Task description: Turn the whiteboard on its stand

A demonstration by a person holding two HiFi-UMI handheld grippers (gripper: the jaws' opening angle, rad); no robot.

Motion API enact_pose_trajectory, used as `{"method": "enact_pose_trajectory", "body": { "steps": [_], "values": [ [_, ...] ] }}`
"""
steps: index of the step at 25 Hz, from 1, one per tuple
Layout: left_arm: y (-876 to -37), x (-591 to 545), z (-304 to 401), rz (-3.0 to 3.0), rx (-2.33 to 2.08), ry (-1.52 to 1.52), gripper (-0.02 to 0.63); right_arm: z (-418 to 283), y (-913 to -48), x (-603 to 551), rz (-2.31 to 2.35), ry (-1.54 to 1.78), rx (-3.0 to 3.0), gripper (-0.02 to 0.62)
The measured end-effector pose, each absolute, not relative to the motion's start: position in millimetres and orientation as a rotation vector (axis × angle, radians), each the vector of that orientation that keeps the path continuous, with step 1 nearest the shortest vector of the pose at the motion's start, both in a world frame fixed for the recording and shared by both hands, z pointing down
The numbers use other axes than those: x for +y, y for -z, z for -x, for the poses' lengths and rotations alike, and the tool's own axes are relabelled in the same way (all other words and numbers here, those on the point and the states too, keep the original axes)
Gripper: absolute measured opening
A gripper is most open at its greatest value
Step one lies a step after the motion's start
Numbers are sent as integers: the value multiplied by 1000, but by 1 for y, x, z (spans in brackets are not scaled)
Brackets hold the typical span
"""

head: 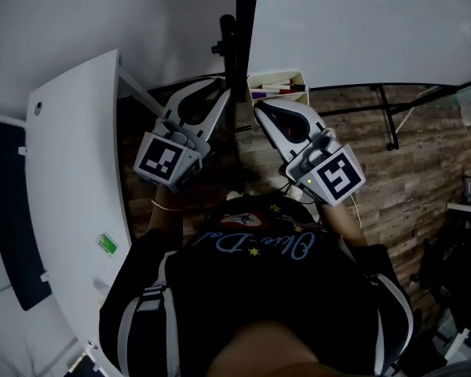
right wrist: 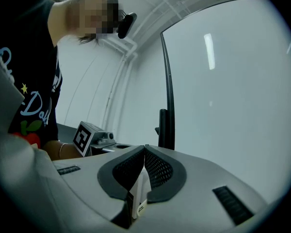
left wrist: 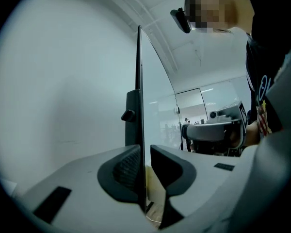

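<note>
Directly ahead of you, at twelve o'clock in the head view, the whiteboard (head: 361,22) stood upright and nearly edge-on. Its dark frame (head: 243,22) ran up the centre, and its white face spread toward one and two o'clock. A dark stand post (head: 228,30) with a clamp knob (head: 218,49) sat against the frame's nine o'clock side. Just beneath the board, a pale marker tray (head: 279,78) held a few markers (head: 276,93).

Your left tongs (head: 220,91) reached to the board's edge and stood narrowly apart around it. The frame ran between the pads (left wrist: 126,171), close against the nine o'clock pad, with a clear gap at the three o'clock pad.

Your right tongs (head: 259,110), just beside them at three o'clock, had their tips closed together near the tray. A pale sliver showed in the gap behind the tips, and what it was could not be told.

A curved white tabletop (head: 71,171) lay at nine o'clock, and wood-plank floor (head: 424,155) at three o'clock.
</note>
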State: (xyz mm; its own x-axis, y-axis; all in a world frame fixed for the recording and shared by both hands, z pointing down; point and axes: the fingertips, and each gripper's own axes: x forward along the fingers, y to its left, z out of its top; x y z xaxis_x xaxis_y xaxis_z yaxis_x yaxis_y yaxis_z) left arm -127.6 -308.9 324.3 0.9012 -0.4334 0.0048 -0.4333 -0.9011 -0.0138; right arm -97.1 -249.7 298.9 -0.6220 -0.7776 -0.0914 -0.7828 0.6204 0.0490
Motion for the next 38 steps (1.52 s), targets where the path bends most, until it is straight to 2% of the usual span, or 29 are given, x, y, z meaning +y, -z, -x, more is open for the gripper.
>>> {"method": "enact_pose_trajectory", "body": {
  "steps": [2, 4, 8, 10, 11, 14, 18, 38],
  "values": [
    [-325, -314, 127, 3052, 670, 19, 80, 99, -297, -251, 1370, -143, 2762, 34],
    [-326, -319, 127, 3052, 650, 24, 109, 100, -297, -254, 1400, -150, 2754, 34],
    [-330, -330, 124, 3062, 596, 5, 112, 102, -296, -261, 1451, -157, 2741, 34],
    [-334, -334, 121, 3071, 567, 7, 176, 102, -297, -263, 1480, -158, 2727, 32],
    [-335, -335, 120, 3071, 557, 11, 189, 101, -297, -264, 1495, -159, 2719, 37],
    [-338, -339, 115, 3068, 520, 17, 189, 101, -297, -267, 1535, -165, 2701, 42],
    [-343, -341, 107, 3085, 469, 42, 229, 95, -298, -272, 1602, -155, 2678, 61],
    [-340, -342, 85, 3115, 397, 17, 219, 81, -297, -277, 1692, -83, 2597, 71]
  ]
}}
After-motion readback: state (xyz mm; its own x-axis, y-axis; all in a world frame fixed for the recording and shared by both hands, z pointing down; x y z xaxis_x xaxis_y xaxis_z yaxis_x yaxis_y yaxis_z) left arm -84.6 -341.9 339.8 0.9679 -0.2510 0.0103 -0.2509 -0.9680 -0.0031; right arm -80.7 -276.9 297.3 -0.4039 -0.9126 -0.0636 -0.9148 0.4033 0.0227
